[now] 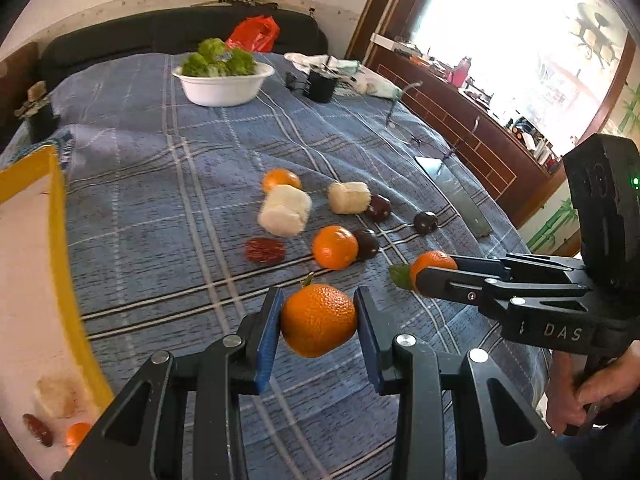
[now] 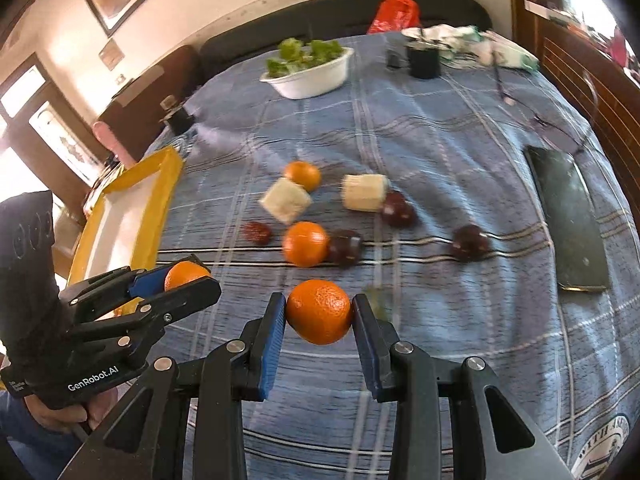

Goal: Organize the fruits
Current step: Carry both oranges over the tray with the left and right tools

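Now both grippers carry fruit above the blue plaid cloth. The left gripper has its blue pads pressed on either side of a tangerine with a stem, jaws only partly apart, the fruit lifted clear of the cloth. Off to its right, the right gripper grips a second tangerine the same way, its pads touching both flanks; a person's hand holds its handle.

Ahead of both grippers lie the loose fruits: a tangerine touching a dark plum, a red date to its left, two pale peeled chunks, another tangerine behind the nearer chunk, and two more plums further right. To the left of the left gripper sits the yellow-rimmed tray, already holding a pale chunk, a date and a tangerine. Far ahead stands a white bowl of greens.
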Available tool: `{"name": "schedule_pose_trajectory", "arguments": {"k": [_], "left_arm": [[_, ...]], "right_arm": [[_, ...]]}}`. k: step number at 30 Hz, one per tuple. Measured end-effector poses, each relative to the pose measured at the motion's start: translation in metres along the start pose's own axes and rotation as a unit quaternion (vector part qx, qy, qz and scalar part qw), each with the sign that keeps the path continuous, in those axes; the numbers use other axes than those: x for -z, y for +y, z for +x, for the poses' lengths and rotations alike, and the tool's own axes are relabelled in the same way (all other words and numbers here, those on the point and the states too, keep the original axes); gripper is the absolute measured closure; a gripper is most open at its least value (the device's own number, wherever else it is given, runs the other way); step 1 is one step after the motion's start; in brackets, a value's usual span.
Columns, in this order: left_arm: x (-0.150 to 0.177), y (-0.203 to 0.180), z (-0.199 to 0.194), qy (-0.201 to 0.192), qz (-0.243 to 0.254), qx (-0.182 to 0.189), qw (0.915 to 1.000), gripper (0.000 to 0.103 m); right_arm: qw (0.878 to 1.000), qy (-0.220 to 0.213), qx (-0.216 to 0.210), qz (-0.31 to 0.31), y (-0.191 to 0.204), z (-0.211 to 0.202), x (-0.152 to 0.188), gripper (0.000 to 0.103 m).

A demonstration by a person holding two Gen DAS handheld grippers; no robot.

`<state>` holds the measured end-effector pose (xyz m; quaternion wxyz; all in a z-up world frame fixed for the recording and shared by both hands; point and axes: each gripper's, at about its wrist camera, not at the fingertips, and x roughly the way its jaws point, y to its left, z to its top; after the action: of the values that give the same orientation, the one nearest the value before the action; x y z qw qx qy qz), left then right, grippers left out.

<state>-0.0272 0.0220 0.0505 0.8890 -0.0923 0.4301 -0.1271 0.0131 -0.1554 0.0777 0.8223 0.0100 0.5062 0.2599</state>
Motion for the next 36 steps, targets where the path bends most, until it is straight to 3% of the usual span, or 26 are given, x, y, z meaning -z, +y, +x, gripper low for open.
{"name": "schedule_pose_trajectory", "arguments": {"k": [21, 30, 36], "left_arm": [[0.040, 0.114, -0.110, -0.056, -0.083, -0.083, 0.9915, 0.068], [0.077, 0.167, -0.142, -0.057, -0.131, -0.118, 0.9826, 0.068], [0.093, 0.184, -0.143, -0.041, -0.147, -0.118, 0.9812, 0.068]], "right_arm": [[0.993, -0.005, -0.072, -0.097, 0.145, 0.035, -0.013, 0.065], [0.985, 0.006, -0.102, -0.138, 0.209, 0.059, -0.017, 0.065], [0.980, 0.038, -0.114, -0.158, 0.244, 0.091, -0.019, 0.065]]}}
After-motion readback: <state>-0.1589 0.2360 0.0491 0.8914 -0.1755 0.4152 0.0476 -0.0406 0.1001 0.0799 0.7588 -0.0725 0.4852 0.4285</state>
